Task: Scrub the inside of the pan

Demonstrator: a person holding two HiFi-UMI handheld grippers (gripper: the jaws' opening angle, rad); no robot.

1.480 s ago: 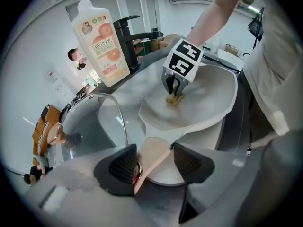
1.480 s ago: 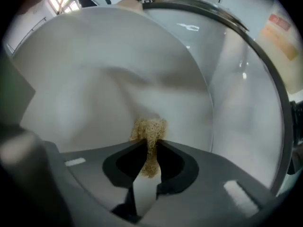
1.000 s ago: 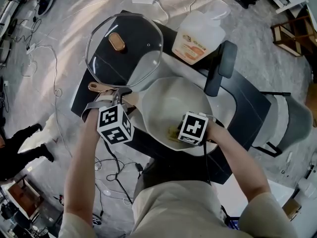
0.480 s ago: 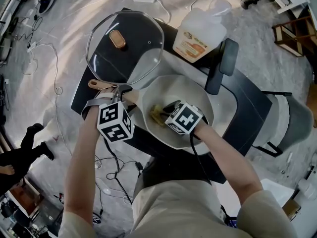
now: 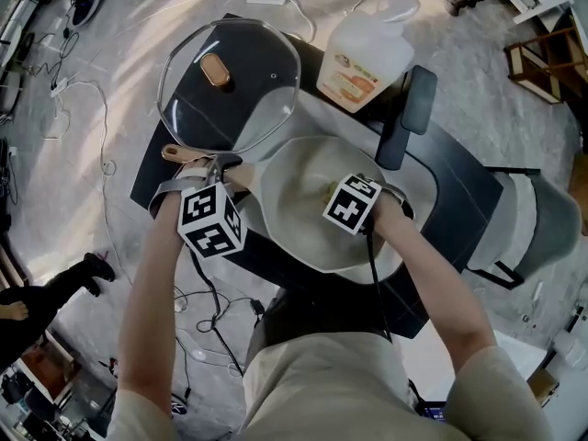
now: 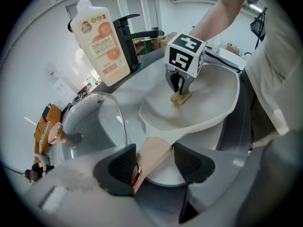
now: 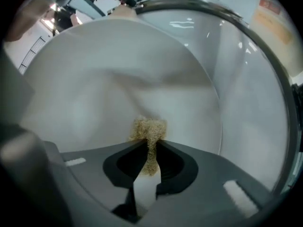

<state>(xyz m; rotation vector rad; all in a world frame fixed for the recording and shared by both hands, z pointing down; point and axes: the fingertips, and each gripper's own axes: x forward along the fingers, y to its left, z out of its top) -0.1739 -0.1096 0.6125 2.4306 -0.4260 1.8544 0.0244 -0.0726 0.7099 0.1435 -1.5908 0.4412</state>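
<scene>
The white pan (image 5: pixel 299 168) sits on the dark counter; its pale interior (image 7: pixel 118 74) fills the right gripper view. My left gripper (image 5: pixel 217 169) is shut on the pan's tan handle (image 6: pixel 152 154), which lies between the two dark pads (image 6: pixel 124 167). My right gripper (image 5: pixel 336 193) is shut on a yellowish scrub sponge (image 7: pixel 148 129), whose tip presses on the pan's inner floor near the middle. From the left gripper view, the right gripper (image 6: pixel 180 88) points down into the pan (image 6: pixel 213 103) with the sponge (image 6: pixel 181 97) under it.
A glass lid (image 5: pixel 230 81) with a copper knob lies just behind the pan's handle. An orange-labelled soap bottle (image 5: pixel 366 55) and a black faucet (image 5: pixel 404 118) stand at the far side. Cables run over the floor to the left.
My right gripper swept the sponge from the pan's near rim to the left, then back toward the middle and far side. The left gripper kept hold of the handle.
</scene>
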